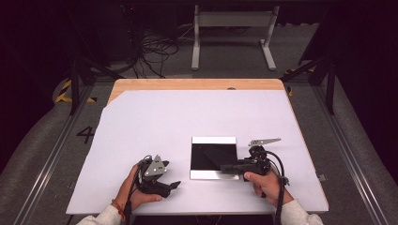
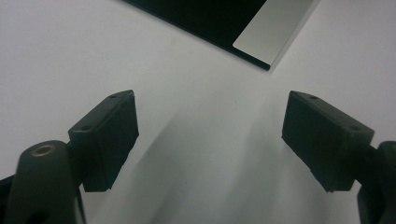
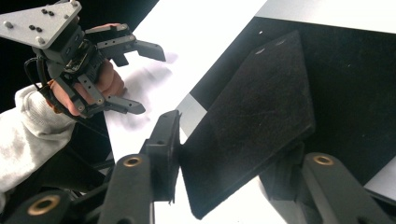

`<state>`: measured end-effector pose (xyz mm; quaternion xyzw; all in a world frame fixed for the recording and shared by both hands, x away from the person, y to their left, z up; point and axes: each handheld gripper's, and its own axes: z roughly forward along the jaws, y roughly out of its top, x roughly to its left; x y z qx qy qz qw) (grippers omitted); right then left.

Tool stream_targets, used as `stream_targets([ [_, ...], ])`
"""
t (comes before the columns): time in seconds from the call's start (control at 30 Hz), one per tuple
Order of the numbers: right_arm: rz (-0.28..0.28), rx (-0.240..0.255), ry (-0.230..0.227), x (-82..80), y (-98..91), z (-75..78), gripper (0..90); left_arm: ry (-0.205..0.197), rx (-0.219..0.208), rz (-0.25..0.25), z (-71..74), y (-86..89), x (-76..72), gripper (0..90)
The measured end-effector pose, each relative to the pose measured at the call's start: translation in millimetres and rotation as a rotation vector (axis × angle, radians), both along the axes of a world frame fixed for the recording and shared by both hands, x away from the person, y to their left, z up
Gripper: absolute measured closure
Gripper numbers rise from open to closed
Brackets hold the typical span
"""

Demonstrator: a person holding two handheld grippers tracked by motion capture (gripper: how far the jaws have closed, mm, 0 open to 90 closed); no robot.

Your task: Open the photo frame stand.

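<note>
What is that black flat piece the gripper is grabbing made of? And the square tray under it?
The black flat piece looks like stiff felt or dense foam board: matte, faintly speckled and scuffed, no shine. Hard to say which. The right gripper holds it by its edge. The square tray seems dark inside, with smooth silvery end strips that catch the light, maybe brushed metal or coated plastic.

Left gripper [image 1: 174,184] rests low in the left hand [image 1: 136,192], jaws spread wide with nothing between them, tips pointing across toward the other tool. Right gripper [image 1: 224,168] sits in the right hand [image 1: 265,183], its tips aimed back at the left one (pale sleeves at both wrists), jaws pressed on the edge of a thin black plate [image 3: 252,116].
</note>
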<state>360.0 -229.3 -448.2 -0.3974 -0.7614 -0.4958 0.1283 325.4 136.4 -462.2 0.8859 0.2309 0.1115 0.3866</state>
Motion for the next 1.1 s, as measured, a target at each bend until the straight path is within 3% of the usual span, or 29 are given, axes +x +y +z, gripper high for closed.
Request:
stream_targets([
  [0.17, 0.037, 0.000, -0.028, -0.6, 0.1, -0.2, 61.5, 0.016, -0.027, 0.003, 1.1, 1.4, 3.5, 19.2],
  [0.3, 0.057, -0.015, -0.056, -2.1, 0.7, 1.2, 62.7, 0.051, -0.083, 0.005, 4.2, -1.9, 12.3, 18.5],
  [0.8, 0.107, -0.073, -0.128, -5.4, 1.8, 2.0, 64.4, 0.105, -0.096, 0.020, 2.1, -33.6, 42.1, 15.8],
  [1.1, 0.145, -0.093, -0.176, -10.1, 2.3, 2.5, 66.1, 0.117, -0.107, 0.037, 0.5, -43.8, 48.6, 14.9],
])
